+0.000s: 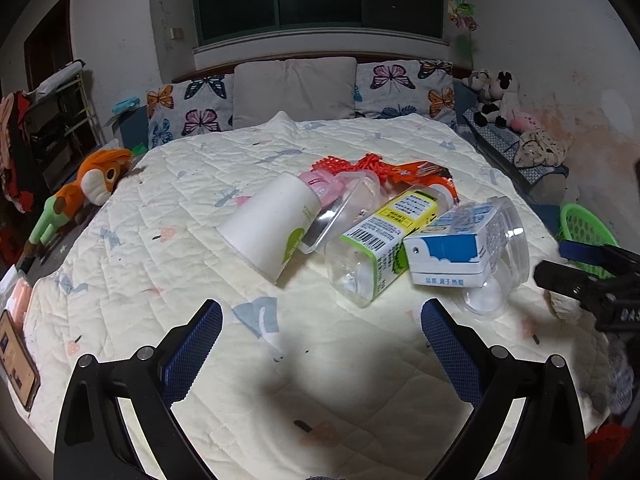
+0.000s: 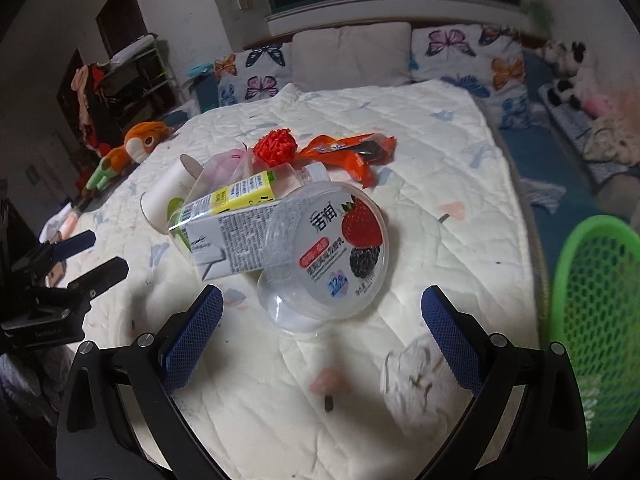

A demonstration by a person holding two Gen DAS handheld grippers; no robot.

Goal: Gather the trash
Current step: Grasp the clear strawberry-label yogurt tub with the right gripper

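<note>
My right tool [image 2: 322, 312] hangs spread and empty over the bed [image 2: 440, 152], the clear yogurt cup [image 2: 332, 256] just ahead between its tips, a crumpled tissue [image 2: 416, 380] by the right pad. My left tool [image 1: 322, 326], also spread and empty, sits short of the pile: paper cup [image 1: 268, 224], green-label bottle [image 1: 380, 240], milk carton [image 1: 452, 252]. Only the right view shows the cup's berry lid (and most of the green basket [image 2: 600, 320]). Orange wrapper [image 2: 352, 152] and red netting [image 2: 276, 144] lie behind the pile.
</note>
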